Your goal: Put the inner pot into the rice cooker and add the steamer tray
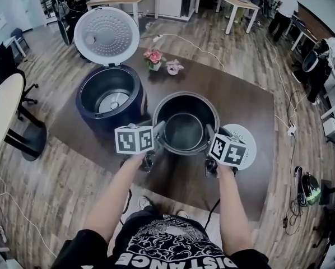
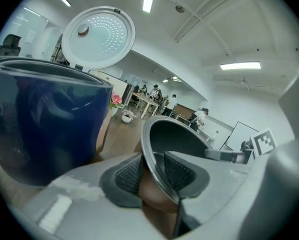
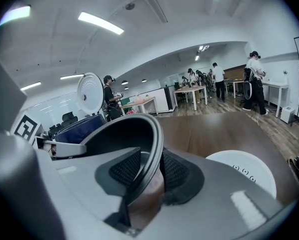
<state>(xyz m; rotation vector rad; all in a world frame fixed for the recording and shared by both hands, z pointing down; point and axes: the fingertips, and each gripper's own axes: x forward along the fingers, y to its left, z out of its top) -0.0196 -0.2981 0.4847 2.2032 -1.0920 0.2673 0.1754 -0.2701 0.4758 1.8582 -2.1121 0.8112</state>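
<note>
The dark metal inner pot point(image 1: 184, 122) is held between both grippers near the table's front edge. My left gripper point(image 1: 159, 132) is shut on its left rim, and in the left gripper view the pads point(image 2: 131, 176) pinch the pot's rim point(image 2: 152, 159). My right gripper point(image 1: 209, 134) is shut on the right rim, the pads point(image 3: 177, 171) clamping the pot's wall point(image 3: 149, 154). The navy rice cooker point(image 1: 111, 97) stands to the pot's left, empty, its white lid point(image 1: 107, 35) raised. The white steamer tray point(image 1: 247, 138) lies under and right of the right gripper.
Two small flower pots point(image 1: 154, 58) point(image 1: 173, 67) stand at the back of the dark brown table point(image 1: 246, 102). A round white table point(image 1: 2, 114) and chair are at the left. Cables run over the wooden floor. People work at desks far behind.
</note>
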